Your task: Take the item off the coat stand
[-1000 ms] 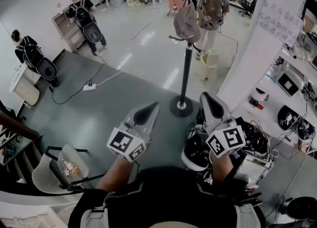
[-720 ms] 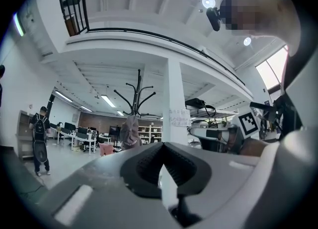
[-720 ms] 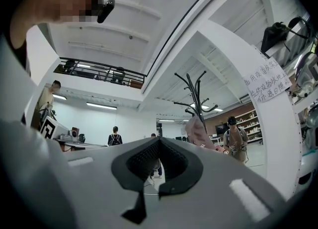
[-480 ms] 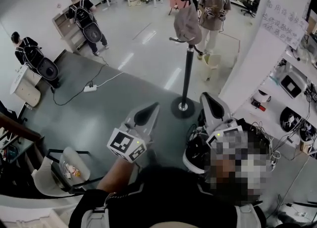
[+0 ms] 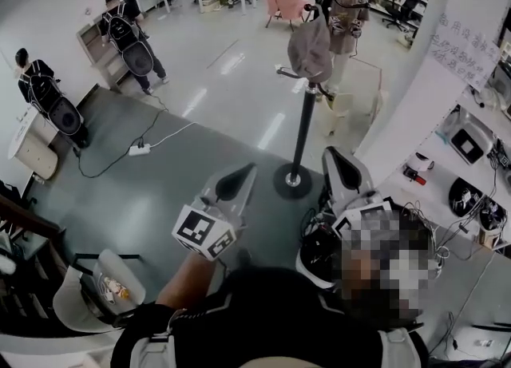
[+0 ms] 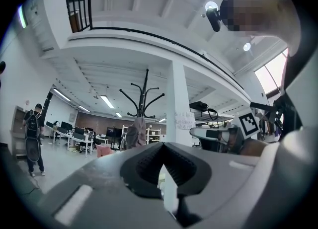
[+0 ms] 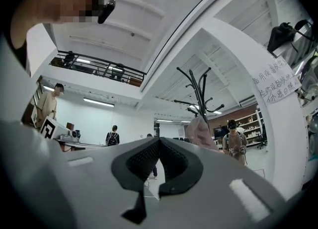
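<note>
The left gripper and the right gripper are both closed and empty, pointing toward the coat stand, where a grey cap hangs

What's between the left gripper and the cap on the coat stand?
Just bare floor, in the head view, between left gripper and cap.
</note>
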The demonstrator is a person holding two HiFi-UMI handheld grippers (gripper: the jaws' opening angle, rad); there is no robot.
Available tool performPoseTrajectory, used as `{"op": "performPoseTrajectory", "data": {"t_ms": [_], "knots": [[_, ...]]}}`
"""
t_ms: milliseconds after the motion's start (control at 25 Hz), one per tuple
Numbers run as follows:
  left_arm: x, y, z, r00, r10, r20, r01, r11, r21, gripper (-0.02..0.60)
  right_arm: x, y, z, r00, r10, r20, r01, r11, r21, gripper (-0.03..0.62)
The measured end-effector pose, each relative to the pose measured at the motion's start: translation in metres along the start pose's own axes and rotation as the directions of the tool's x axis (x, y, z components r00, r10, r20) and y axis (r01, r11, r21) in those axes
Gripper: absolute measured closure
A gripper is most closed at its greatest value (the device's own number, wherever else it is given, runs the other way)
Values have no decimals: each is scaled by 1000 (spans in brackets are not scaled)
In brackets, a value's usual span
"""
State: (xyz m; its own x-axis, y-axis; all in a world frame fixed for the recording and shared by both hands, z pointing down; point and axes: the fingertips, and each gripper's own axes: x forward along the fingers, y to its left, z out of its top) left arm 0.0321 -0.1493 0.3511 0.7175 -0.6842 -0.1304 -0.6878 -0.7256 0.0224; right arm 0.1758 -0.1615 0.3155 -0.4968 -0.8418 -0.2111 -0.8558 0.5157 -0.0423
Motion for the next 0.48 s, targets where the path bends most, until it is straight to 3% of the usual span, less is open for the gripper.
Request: {"op": "performPoseTrajectory", "data": {"t_ms": [480], "knots": [[4, 57, 2, 1000, -27, 5, 27, 1000, -9, 563, 55, 10, -10, 1000, -20, -6, 20, 1000, -12, 585]]}}
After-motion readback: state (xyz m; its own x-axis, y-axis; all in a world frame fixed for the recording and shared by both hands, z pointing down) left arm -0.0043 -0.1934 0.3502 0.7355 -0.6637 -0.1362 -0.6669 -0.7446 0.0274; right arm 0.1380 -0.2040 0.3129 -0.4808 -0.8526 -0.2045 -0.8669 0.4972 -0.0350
